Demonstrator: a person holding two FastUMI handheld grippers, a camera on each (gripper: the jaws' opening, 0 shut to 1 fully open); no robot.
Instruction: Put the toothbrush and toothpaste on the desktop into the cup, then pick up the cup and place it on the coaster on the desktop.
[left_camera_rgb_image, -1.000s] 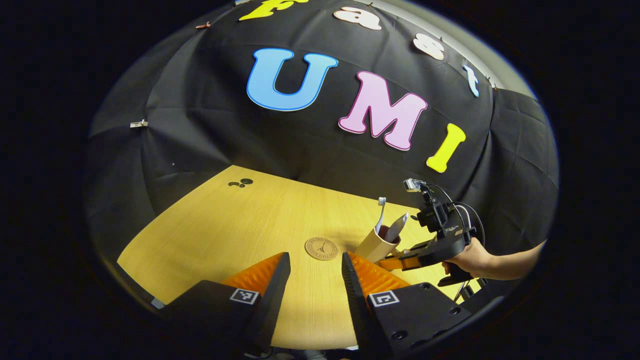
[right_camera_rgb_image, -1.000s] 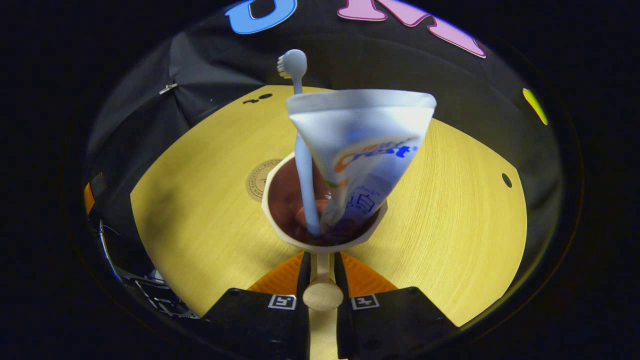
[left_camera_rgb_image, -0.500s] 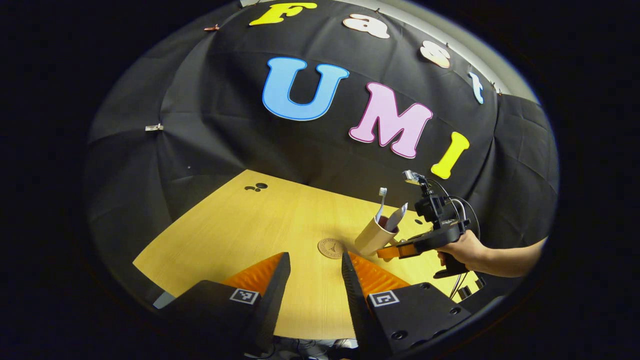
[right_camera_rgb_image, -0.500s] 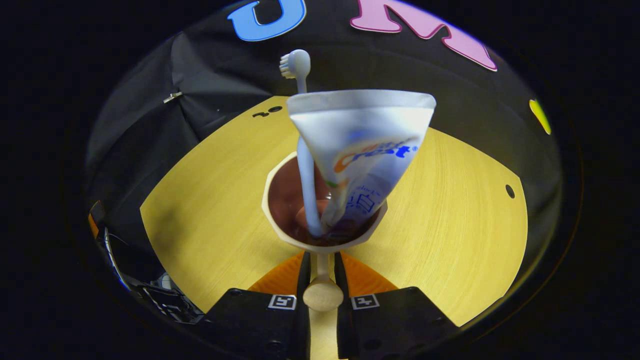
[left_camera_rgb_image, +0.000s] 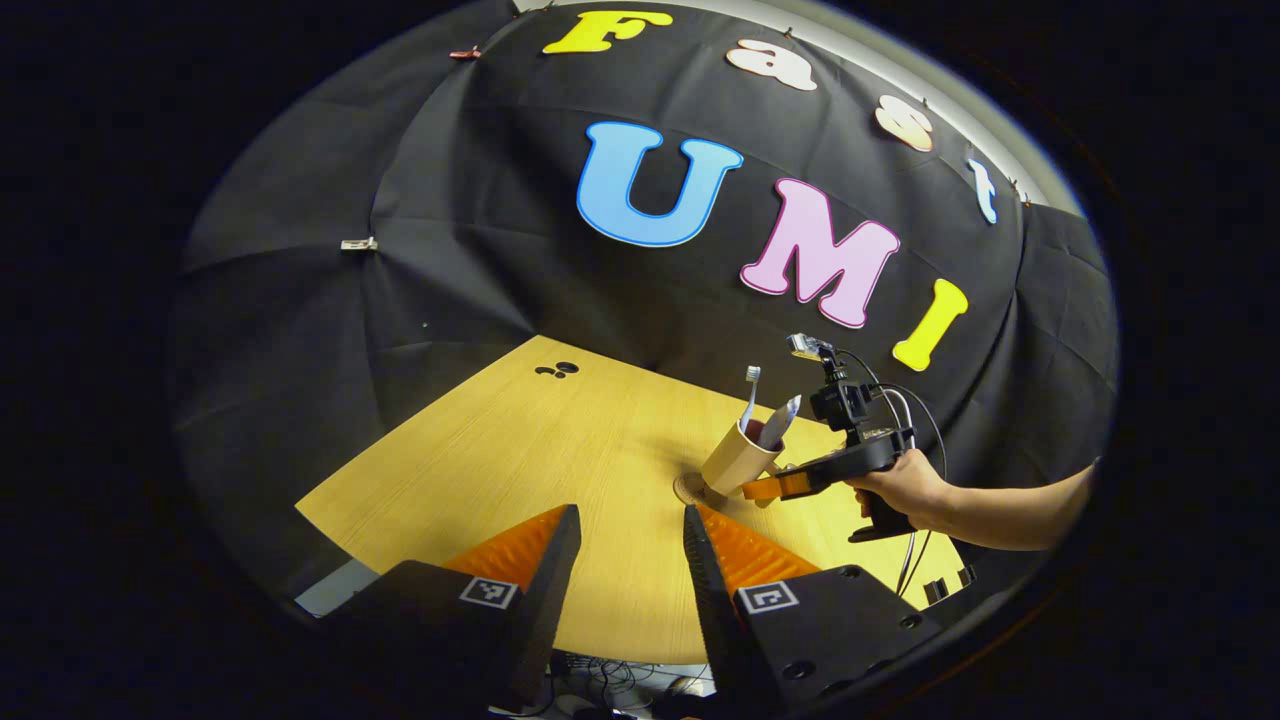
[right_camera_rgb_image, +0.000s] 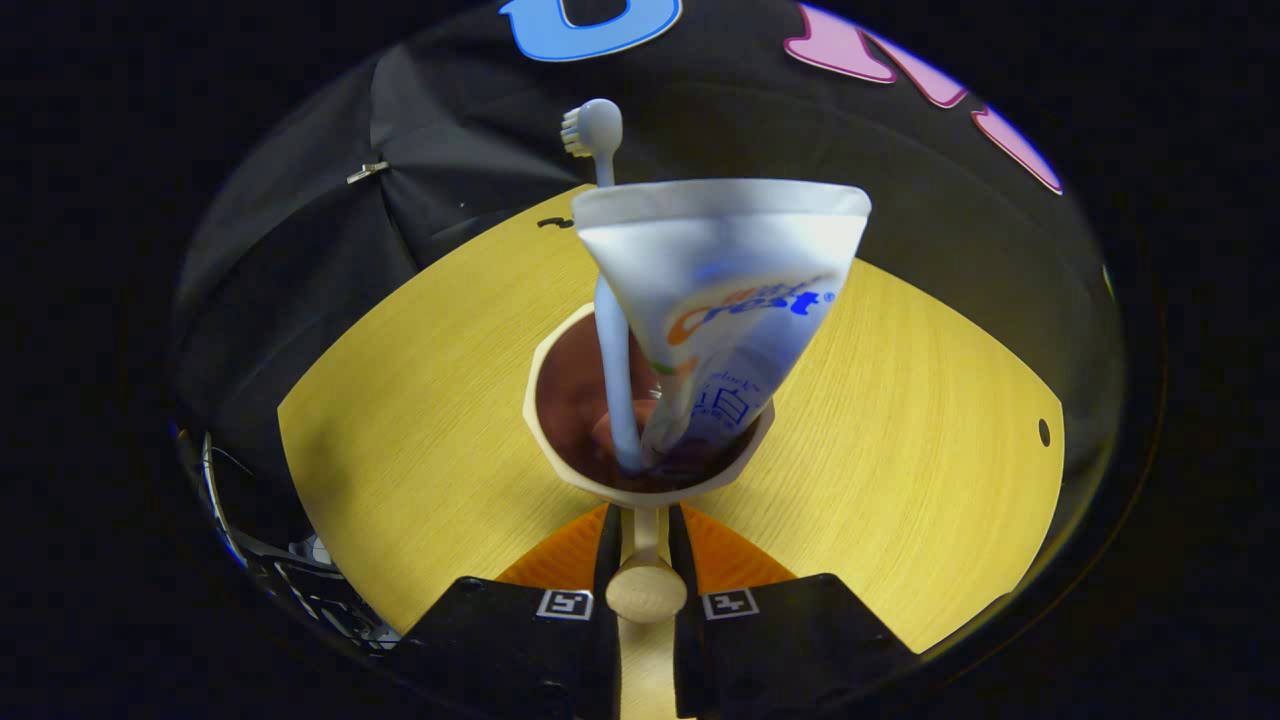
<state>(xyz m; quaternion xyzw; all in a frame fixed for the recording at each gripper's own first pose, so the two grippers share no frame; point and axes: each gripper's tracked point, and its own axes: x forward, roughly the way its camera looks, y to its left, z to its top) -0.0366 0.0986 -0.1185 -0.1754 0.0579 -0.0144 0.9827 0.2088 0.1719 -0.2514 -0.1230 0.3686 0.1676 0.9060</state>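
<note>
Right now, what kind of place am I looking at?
Likely a recording booth, not a bathroom: black cloth wall, bare wooden desktop, and a person's hand with the right gripper carrying a cup.

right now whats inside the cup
The toothbrush and the toothpaste stand in the cup, both sticking out above its rim. Their lower ends and the cup's bottom are hidden in shadow.

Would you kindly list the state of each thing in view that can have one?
Cup: tilted, held by its handle over the coaster.
Toothbrush: standing in the cup, head up.
Toothpaste tube: standing in the cup.
Right gripper: shut on the cup's handle.
Left gripper: open, holding nothing.
</note>
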